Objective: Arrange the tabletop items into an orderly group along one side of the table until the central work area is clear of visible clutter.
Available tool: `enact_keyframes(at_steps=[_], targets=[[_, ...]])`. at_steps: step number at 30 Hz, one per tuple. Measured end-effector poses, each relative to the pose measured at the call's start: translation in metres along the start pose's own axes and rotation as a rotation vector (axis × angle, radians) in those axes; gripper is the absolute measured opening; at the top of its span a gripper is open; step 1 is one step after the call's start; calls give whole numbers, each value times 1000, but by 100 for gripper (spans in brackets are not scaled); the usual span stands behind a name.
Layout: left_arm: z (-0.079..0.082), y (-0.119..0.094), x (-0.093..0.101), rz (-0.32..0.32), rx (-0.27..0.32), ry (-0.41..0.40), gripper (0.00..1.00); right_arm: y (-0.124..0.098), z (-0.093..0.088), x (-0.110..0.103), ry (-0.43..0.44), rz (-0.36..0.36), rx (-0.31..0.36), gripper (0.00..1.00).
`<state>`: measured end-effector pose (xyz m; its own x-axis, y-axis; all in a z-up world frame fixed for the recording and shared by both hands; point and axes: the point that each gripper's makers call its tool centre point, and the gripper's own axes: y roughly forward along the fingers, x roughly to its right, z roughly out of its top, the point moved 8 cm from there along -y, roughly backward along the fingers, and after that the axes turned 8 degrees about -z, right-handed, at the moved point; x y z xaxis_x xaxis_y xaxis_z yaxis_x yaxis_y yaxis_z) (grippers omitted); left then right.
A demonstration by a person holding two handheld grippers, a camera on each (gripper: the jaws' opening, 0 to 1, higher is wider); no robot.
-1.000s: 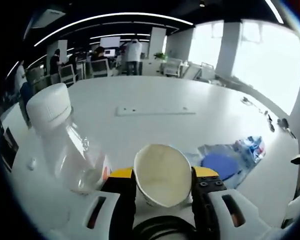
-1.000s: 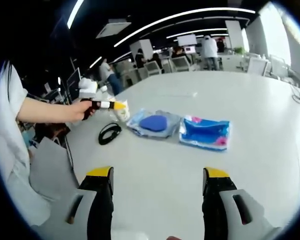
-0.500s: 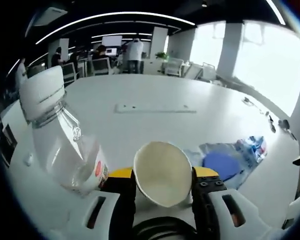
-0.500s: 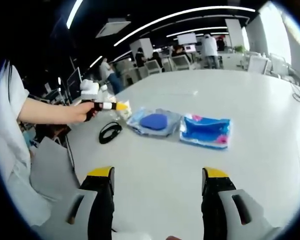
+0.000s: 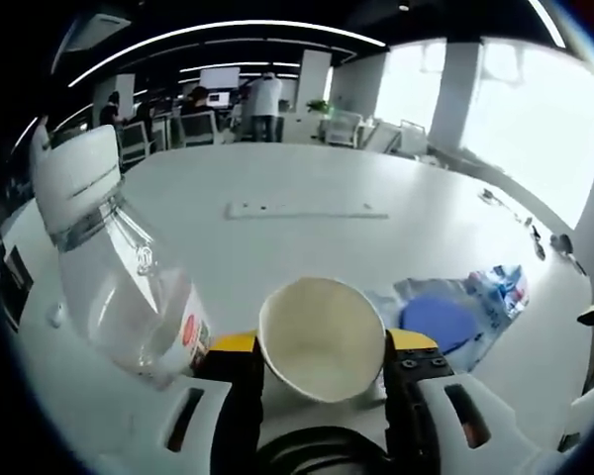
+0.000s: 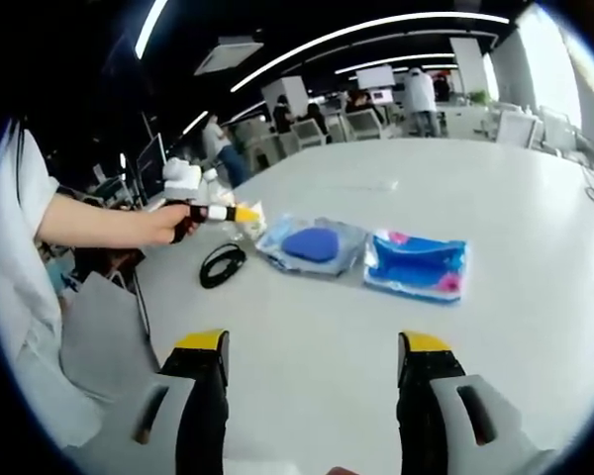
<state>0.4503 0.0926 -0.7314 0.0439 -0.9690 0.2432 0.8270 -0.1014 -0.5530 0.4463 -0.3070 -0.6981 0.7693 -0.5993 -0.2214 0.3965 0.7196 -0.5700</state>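
Observation:
A white paper cup [image 5: 320,332] sits between the jaws of my left gripper [image 5: 324,364], which is shut on it, its mouth turned toward the camera. Close on the left, a clear plastic bottle [image 5: 124,292] with a white cap leans away. A black cable loop [image 5: 322,450] lies just under the jaws. In the right gripper view, a hand holds the left gripper [image 6: 240,212] by the bottle [image 6: 182,178], the cable loop [image 6: 222,265] lying below it. My right gripper [image 6: 315,348] hangs open over bare table.
A clear bag with a blue pad [image 6: 311,244] and a blue packet [image 6: 416,266] lie side by side mid-table; the bag [image 5: 445,319] lies right of the cup. The white table [image 5: 396,183] has a flush cover strip [image 5: 307,210]. Chairs and people stand beyond.
In the left gripper view the bottle has come closer and leans more, and the cup's mouth has turned more toward the camera. The right gripper view has barely shifted.

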Motion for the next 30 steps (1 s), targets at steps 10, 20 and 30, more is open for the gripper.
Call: enact_keyframes(at_steps=[10, 20, 30], targets=[[-4, -2, 2, 0, 8, 7, 53, -1, -2, 0, 6, -1, 1, 66], [-4, -6, 2, -2, 14, 11, 53, 0, -1, -2, 13, -1, 9, 66], [-8, -13, 2, -11, 7, 19, 53, -1, 0, -3, 6, 1, 11, 66]])
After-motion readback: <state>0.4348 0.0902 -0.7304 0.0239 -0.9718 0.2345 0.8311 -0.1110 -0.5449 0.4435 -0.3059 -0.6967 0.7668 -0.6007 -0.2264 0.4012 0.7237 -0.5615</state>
